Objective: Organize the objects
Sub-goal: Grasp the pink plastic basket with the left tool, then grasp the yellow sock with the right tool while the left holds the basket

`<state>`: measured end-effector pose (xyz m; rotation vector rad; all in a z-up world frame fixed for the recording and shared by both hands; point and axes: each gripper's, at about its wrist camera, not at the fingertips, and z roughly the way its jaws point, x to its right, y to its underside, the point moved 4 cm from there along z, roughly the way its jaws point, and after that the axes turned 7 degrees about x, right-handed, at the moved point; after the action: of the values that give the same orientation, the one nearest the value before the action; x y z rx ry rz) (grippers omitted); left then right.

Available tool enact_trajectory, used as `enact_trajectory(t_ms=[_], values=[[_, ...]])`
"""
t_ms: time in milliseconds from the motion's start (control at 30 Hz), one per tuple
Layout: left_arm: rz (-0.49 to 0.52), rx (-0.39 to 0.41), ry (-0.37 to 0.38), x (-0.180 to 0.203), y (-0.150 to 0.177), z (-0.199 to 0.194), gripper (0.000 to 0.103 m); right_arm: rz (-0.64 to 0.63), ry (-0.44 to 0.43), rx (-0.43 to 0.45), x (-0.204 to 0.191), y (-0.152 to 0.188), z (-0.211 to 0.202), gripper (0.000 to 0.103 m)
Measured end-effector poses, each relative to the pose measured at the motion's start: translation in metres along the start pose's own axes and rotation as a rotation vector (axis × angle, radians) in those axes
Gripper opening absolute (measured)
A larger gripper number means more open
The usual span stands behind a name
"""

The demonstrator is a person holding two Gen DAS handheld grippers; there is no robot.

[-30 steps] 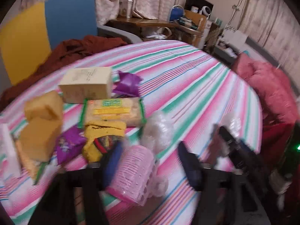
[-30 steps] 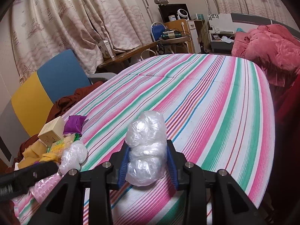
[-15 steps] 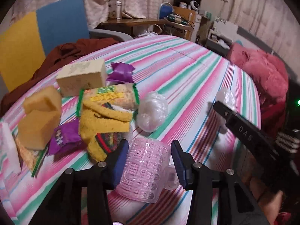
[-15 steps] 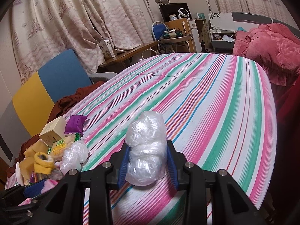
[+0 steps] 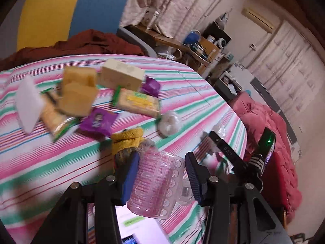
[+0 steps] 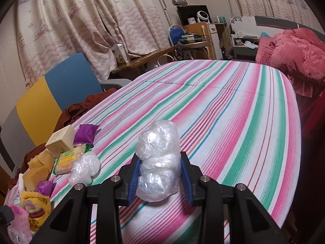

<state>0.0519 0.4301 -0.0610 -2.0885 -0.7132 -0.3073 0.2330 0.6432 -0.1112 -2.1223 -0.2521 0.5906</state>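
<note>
Left gripper (image 5: 162, 175) is clamping a pink plastic cup (image 5: 157, 183), blue pads pressing both its sides, lifted over the near edge of the striped table (image 6: 233, 109). Its jaws have just been closing onto that cup. A yellow knit piece (image 5: 127, 140) is sitting just beside the left pad.

Right gripper (image 6: 160, 178) is squeezing a clear plastic bundle (image 6: 158, 160) between narrow-set jaws, near the table's near edge.

Toward the left edge a pile is lying: a cream box (image 5: 121, 76), sponges (image 5: 78, 93), a cracker pack (image 5: 139, 101), a purple packet (image 5: 97, 121). A second plastic bundle (image 6: 85, 167) is lying next to the pile.
</note>
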Motion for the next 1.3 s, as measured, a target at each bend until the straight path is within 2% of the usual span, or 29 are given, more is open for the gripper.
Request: enact_trajectory(t_ms=[100,300,467,500,600,667,767,833,867,967,1067,1167,1267,1300], values=[[-0.087,0.023,0.025,-0.023,0.003,-0.018,0.047,-0.034,-0.018,-0.012,-0.008,0.0,0.002,0.037],[-0.218,0.044,0.01,-0.067,0.012,-0.05,0.047,-0.187,-0.107,-0.083,-0.043,0.008,0.011,0.037],[-0.243,0.049,0.011,-0.08,0.028,-0.062,0.047,-0.258,-0.195,-0.152,-0.062,0.015,0.015,0.039],[-0.241,0.046,0.007,-0.08,0.032,-0.063,0.047,-0.271,-0.179,-0.147,-0.063,0.014,0.013,0.039],[-0.244,0.055,0.008,-0.082,0.039,-0.064,0.047,-0.312,-0.085,-0.057,-0.069,0.002,-0.009,0.048],[-0.234,0.059,0.006,-0.081,0.04,-0.064,0.047,-0.326,-0.139,-0.008,-0.09,-0.004,-0.031,0.05],[-0.183,0.058,-0.009,-0.074,0.04,-0.062,0.048,-0.391,-0.314,-0.011,-0.136,-0.002,-0.057,0.052],[-0.162,0.058,-0.017,-0.071,0.04,-0.062,0.048,-0.455,-0.463,-0.081,-0.174,0.011,-0.066,0.059],[-0.157,0.058,-0.02,-0.071,0.041,-0.063,0.048,-0.479,-0.498,-0.123,-0.187,0.018,-0.065,0.059],[-0.149,0.058,-0.021,-0.071,0.043,-0.065,0.048,-0.549,-0.546,-0.214,-0.214,0.039,-0.058,0.059],[-0.124,0.047,-0.024,-0.07,0.046,-0.066,0.049,-0.539,-0.643,-0.369,-0.229,0.056,-0.05,0.059],[-0.104,0.035,-0.025,-0.067,0.049,-0.063,0.049,-0.478,-0.751,-0.57,-0.24,0.073,-0.041,0.059],[-0.097,0.032,-0.027,-0.067,0.05,-0.062,0.049,-0.511,-0.78,-0.771,-0.255,0.095,-0.033,0.059],[-0.096,0.031,-0.028,-0.068,0.05,-0.062,0.05,-0.532,-0.774,-0.807,-0.258,0.101,-0.031,0.059]])
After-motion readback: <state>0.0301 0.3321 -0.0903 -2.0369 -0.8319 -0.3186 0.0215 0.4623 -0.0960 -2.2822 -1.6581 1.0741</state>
